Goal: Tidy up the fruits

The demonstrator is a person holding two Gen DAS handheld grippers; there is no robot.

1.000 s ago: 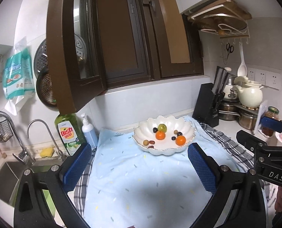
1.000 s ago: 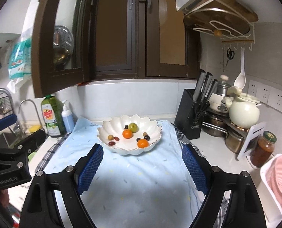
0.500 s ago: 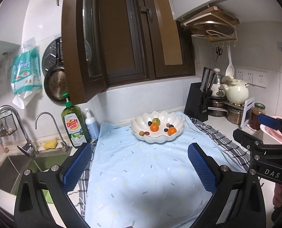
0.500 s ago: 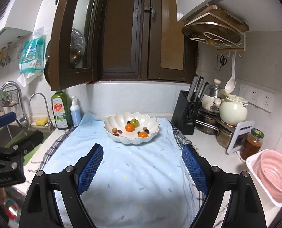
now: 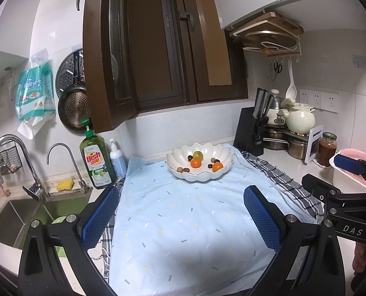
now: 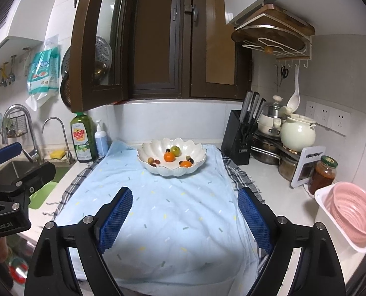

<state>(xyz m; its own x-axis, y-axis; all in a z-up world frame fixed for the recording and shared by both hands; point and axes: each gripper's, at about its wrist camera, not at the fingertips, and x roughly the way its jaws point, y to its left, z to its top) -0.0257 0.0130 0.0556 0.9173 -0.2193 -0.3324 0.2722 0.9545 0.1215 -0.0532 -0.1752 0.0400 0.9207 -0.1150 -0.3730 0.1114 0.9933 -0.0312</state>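
- Left gripper (image 5: 180, 212): jaws spread wide, nothing between the blue pads (image 5: 262, 218). It hangs over the near part of the cloth (image 5: 188, 234), well short of the bowl.
- Right gripper (image 6: 183, 218): jaws equally wide, holding nothing. It too sits over the near cloth, well apart from the bowl.
- Bowl (image 6: 195, 151): white, scalloped, standing at the far end of the cloth. From the left jaws it lies at about 12 o'clock, a touch toward 1; from the right jaws at 12, a touch toward 11.
- Fruit all lies inside the bowl: two oranges (image 6: 169, 157), one green fruit (image 6: 175, 150) at the back, and several small dark and brown pieces I cannot identify.
- Nothing lies on the cloth outside the bowl.
- Deciding relation: the fruit is dead ahead of both grippers and farther off, so any pick calls for a straight forward reach over the bowl's near rim.
- Neither gripper looks clearly nearer. The front orange (image 6: 186, 164) sits on the bowl's right side, which in my judgement favours the right gripper.
- The fruits are round, with no long axis; jaw orientation should matter little.
- Risk, as judged: round fruit may roll off the pads, and the smallest pieces will be hard to pinch.
- A pink colander (image 6: 350, 212) stands at 3 o'clock of the right gripper; whether it serves the task cannot be told.
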